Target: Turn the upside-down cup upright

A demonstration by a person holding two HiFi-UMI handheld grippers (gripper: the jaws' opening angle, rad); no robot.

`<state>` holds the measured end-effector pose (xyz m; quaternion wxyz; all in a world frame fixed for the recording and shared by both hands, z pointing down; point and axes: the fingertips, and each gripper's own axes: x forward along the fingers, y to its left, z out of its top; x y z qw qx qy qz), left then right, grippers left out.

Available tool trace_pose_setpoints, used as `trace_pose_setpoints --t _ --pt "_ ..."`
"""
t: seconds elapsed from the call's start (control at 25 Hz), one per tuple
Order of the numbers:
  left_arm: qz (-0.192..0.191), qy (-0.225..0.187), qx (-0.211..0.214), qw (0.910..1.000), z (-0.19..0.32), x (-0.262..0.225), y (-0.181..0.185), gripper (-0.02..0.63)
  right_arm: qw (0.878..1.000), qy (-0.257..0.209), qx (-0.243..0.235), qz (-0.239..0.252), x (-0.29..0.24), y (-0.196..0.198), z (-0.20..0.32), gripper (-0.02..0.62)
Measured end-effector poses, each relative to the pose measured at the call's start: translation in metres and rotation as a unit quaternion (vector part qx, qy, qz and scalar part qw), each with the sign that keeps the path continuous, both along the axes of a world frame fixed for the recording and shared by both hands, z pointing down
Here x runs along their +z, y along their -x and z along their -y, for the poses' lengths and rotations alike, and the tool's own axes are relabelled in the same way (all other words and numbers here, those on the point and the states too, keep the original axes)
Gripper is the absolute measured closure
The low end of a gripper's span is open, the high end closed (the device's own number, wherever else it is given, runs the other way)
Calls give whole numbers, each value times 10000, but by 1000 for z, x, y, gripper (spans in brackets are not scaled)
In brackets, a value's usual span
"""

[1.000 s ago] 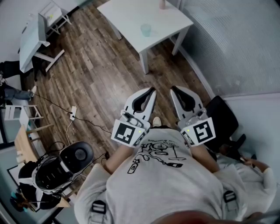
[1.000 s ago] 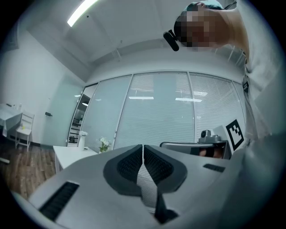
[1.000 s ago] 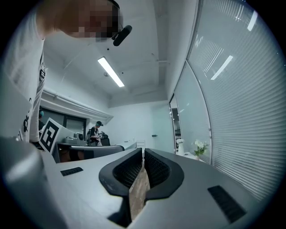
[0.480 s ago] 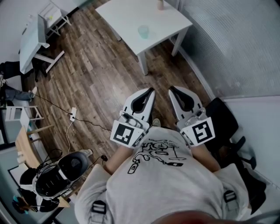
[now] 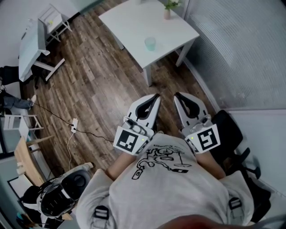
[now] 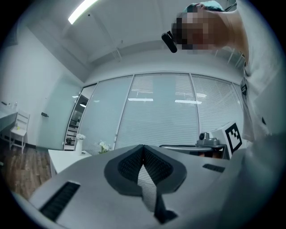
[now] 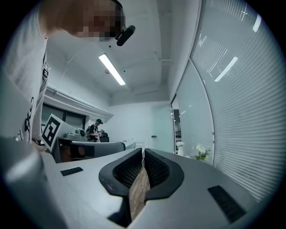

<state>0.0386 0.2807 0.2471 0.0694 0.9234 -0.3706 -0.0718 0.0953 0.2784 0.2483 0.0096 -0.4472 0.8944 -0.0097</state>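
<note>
Fingers: pressed together on both the left gripper (image 5: pixel 156 96) and the right gripper (image 5: pixel 177 95), with nothing pinched; both are held level in front of the person's chest.
Cup: a small pale-teal translucent cup (image 5: pixel 150 43) on the white square table (image 5: pixel 129 22), towards its nearest corner and well apart from both grippers; too small to tell which end is up.
Handling: probably light, stiff and smooth-walled, so it could slip or tip.
Hold: likely across the side wall at mid-height, jaws opened first.
Nearby: a small potted plant (image 5: pixel 167 9) at the table's far edge.
</note>
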Motion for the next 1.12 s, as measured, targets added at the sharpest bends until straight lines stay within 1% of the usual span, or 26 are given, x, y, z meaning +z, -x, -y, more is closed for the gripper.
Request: trace_pose_setpoints --t 0.2,0.4,0.56,0.68,0.8,0.88,1.0,1.12 --pt "37 -3 57 10000 36 0 20 603 9999 -80 -21 -61 -5 23 37 551" --pt "-94 -77 110 9999 72 -5 40 603 9999 -142 -2 -85 -10 47 75 551" --pt "44 -37 86 9999 106 -3 50 603 9998 -169 13 -106 -11 57 107 551" --pt "55 -7 10 10000 131 -2 61 603 9998 -175 -2 -98 -11 66 130 551" --pt "19 -78 -5 10000 154 -9 68 603 9998 -172 15 -91 -12 73 153 551" --pt "-1 -91 40 10000 168 -11 73 603 9998 -188 39 -107 -14 77 167 551" --pt "-25 15 140 9999 187 -5 78 603 9997 -160 53 -148 -13 83 187 551" --pt "-21 -6 180 9998 209 -3 80 603 9998 -113 91 -151 -10 86 210 551"
